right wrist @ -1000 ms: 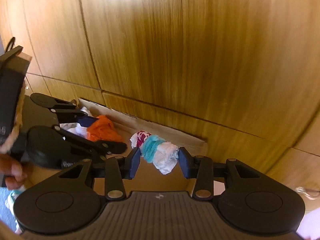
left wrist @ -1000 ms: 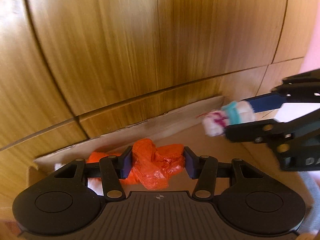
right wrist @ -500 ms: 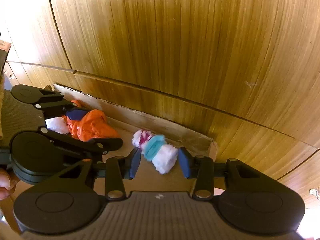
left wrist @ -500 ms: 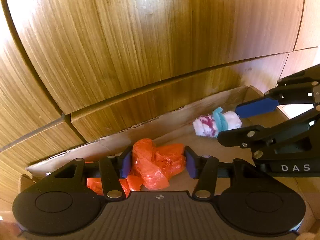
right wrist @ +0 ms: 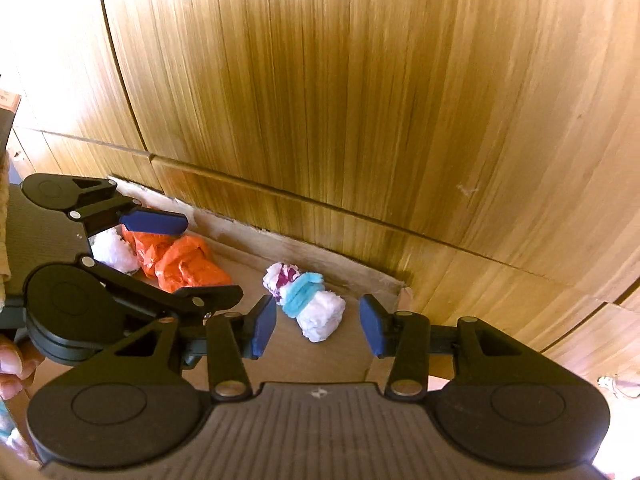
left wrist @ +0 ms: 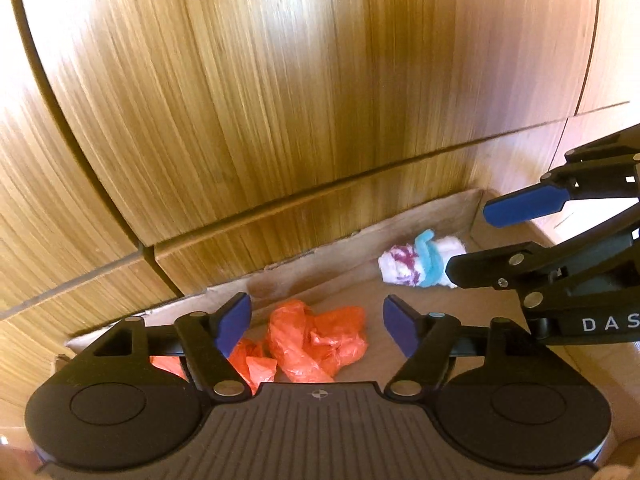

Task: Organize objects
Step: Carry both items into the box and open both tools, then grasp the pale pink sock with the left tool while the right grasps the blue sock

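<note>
Left tool (left wrist: 316, 318): its blue pads stand apart, having just been opening; the orange plastic bag lies between and below them, touched by neither pad.
Right tool (right wrist: 318, 322): its pads have just been opening a little and stand apart; the white bundle lies between and beyond them, with a gap on each side.
Orange plastic bag (left wrist: 316, 340): crumpled, lying on the floor of the cardboard box toward its left part, near the far wall; in the right wrist view (right wrist: 182, 260) it sits under the left tool's pads.
White bundle (right wrist: 306, 300): a wad of white plastic with purple marks at its far end and a light-blue band wrapped round its middle; it lies on the box floor, right of the orange bag and apart from it; in the left wrist view (left wrist: 420, 264) it lies just beside the right tool's lower finger.
Second white wad (right wrist: 114, 254): lies at the far left of the box, touching the orange bag, partly hidden by the left tool.
Cardboard box (left wrist: 320, 256): open and shallow, its far wall set against the wooden panels.
Wooden panels (left wrist: 280, 100): a grained brown front with dark seams, filling the far side of both views.
Hand (right wrist: 12, 368): fingers show at the left edge of the right wrist view, behind the left tool.
</note>
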`<state>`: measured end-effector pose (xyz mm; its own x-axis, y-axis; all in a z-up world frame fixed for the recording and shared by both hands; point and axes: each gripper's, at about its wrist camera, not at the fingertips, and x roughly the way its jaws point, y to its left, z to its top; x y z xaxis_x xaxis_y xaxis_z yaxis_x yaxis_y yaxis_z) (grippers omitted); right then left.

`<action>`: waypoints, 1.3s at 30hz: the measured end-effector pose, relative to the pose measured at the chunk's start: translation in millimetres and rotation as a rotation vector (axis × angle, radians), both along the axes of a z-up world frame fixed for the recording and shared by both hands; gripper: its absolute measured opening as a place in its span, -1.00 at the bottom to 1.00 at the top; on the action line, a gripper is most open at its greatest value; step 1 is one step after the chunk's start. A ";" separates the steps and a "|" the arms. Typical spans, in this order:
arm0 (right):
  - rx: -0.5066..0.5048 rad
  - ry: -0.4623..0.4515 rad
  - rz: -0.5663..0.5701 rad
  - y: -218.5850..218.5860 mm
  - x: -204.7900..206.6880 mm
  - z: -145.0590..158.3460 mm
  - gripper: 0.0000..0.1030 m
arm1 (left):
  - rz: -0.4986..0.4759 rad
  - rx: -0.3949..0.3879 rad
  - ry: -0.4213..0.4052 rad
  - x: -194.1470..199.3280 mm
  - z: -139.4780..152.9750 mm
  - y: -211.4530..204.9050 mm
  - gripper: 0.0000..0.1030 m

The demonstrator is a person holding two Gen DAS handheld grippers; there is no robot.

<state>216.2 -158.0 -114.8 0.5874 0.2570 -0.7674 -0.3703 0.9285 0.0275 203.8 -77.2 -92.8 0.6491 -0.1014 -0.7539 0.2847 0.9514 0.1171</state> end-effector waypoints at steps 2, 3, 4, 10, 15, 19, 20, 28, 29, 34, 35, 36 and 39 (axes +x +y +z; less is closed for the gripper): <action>0.002 -0.011 -0.005 -3.0 -3.0 4.2 -0.12 | 0.006 -0.014 -0.007 -5.2 5.1 3.0 0.56; 0.003 -0.014 -0.005 -3.5 -4.6 6.8 -0.11 | 0.009 -0.018 -0.009 -7.8 7.7 4.3 0.58; 0.001 -0.018 -0.006 -3.8 -6.7 9.8 -0.11 | 0.008 -0.021 -0.011 -10.8 10.8 5.5 0.58; 0.010 -0.054 -0.014 -7.3 -22.8 32.8 -0.06 | 0.005 -0.048 -0.055 -29.2 39.3 21.1 0.64; 0.024 -0.111 -0.004 -14.3 -59.5 68.4 0.01 | -0.012 -0.046 -0.116 -47.7 73.2 24.4 0.69; 0.054 -0.169 0.010 -22.7 -107.9 97.4 0.18 | -0.029 -0.036 -0.197 -95.7 98.0 16.1 0.88; 0.049 -0.185 0.009 -22.9 -121.3 102.6 0.21 | -0.028 -0.037 -0.213 -112.8 101.4 19.8 0.91; 0.087 -0.256 0.016 -24.8 -246.0 110.9 0.59 | -0.001 -0.073 -0.262 -223.5 88.1 38.0 0.99; 0.092 -0.264 0.014 -23.7 -262.8 105.2 0.64 | 0.010 -0.080 -0.263 -235.3 82.4 39.6 0.99; 0.113 -0.244 -0.010 -5.7 -327.1 58.1 0.97 | 0.072 -0.123 -0.213 -283.7 56.9 48.0 0.99; 0.121 -0.223 -0.019 -0.2 -332.4 45.3 0.97 | 0.078 -0.127 -0.189 -287.0 53.2 47.5 0.99; 0.135 -0.202 -0.021 2.4 -338.0 38.0 0.97 | 0.081 -0.131 -0.164 -286.7 47.8 45.9 0.99; 0.151 -0.150 -0.036 14.6 -344.9 14.1 0.96 | 0.078 -0.152 -0.120 -286.3 34.1 39.6 0.99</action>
